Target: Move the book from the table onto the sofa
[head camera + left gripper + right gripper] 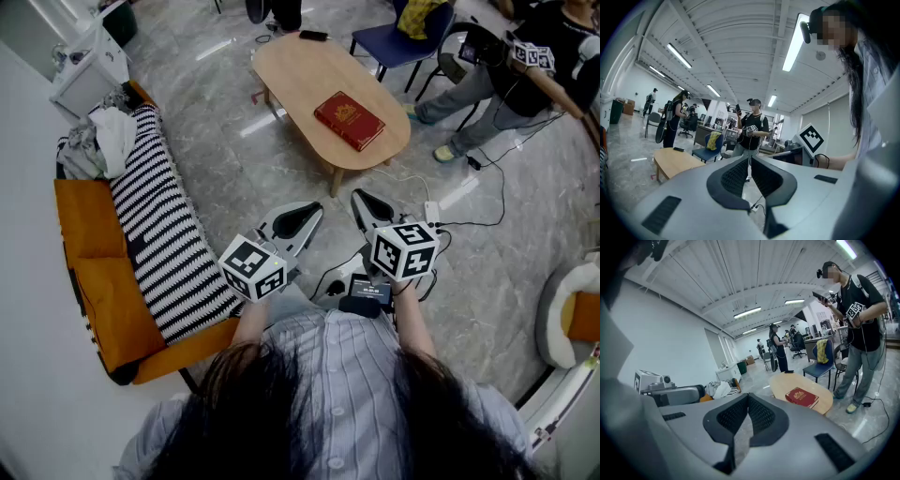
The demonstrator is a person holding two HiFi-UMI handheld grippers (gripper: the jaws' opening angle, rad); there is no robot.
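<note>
Red hardcover book [350, 120] lies on the oval wooden bench [291, 66]. Left gripper [314, 210] and right gripper [360, 198], both pressed together and empty, hang apart from the bench. The orange sofa [94, 234] stands beside it.

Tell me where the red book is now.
In the head view, the red book lies near the right end of the oval wooden table, right of the striped sofa.

Pale striped shirt [349, 370]; grey left claw [317, 210], right claw [357, 196], black-padded.
</note>
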